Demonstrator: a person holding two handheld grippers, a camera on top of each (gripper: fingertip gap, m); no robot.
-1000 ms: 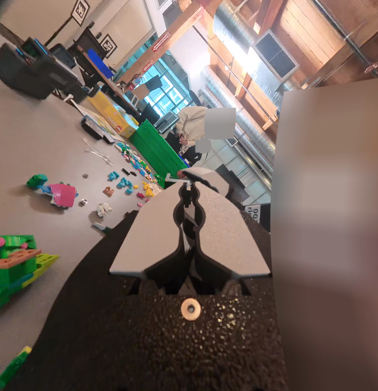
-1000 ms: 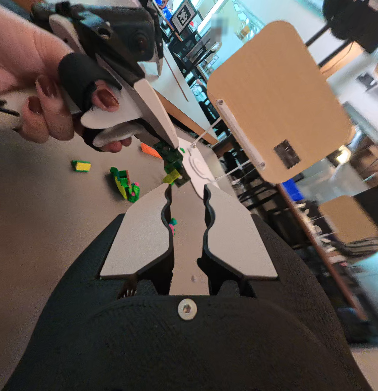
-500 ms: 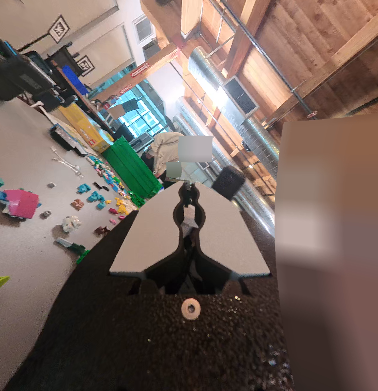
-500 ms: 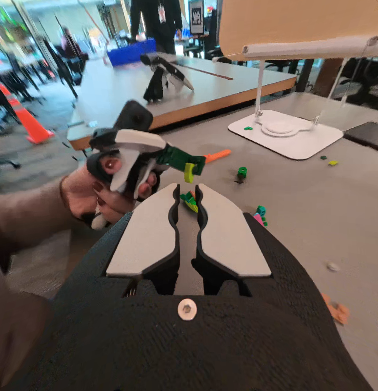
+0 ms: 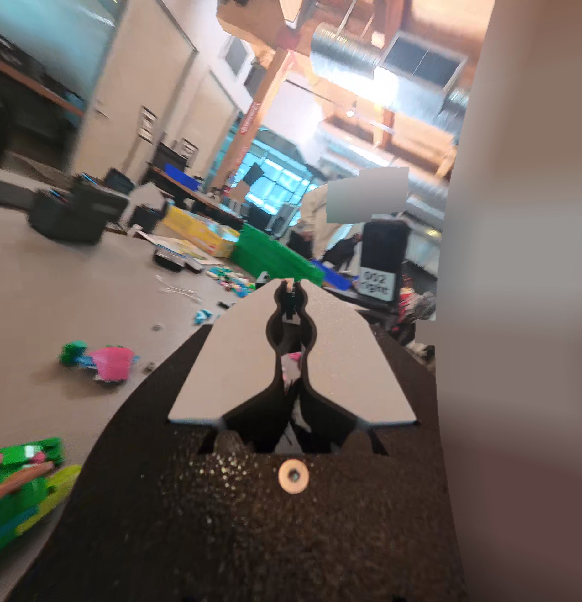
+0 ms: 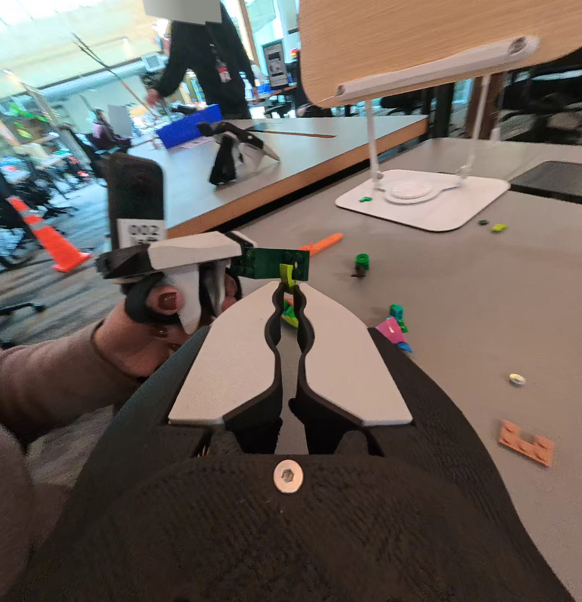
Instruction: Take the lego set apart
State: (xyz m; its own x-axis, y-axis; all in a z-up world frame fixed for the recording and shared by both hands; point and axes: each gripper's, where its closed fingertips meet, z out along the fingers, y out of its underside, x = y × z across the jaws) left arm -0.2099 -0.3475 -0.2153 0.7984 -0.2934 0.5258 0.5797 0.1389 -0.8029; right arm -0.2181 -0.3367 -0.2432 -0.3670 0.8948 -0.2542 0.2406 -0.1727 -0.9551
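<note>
In the right wrist view my left gripper (image 6: 242, 257) comes in from the left, shut on one end of a dark green lego plate (image 6: 270, 264) held level above the grey table (image 6: 446, 293). A small lime piece (image 6: 287, 277) hangs from the plate's underside. My right gripper (image 6: 288, 286) is below it, its tips pinched on the lime piece. In the left wrist view my left gripper (image 5: 291, 284) is shut with the plate seen edge-on between its tips.
On the table lie a pink and green lego lump (image 5: 100, 361), a green and lime build (image 5: 22, 482), a brown plate (image 6: 524, 446), an orange piece (image 6: 322, 242) and a white stand base (image 6: 423, 198). Green (image 5: 273, 257) and yellow (image 5: 198, 228) boxes stand at the back. The grippers are tip to tip, or close to it.
My right gripper has come up under the plate and its jaws have narrowed onto the lime piece. My left gripper has levelled out, still holding the plate.
</note>
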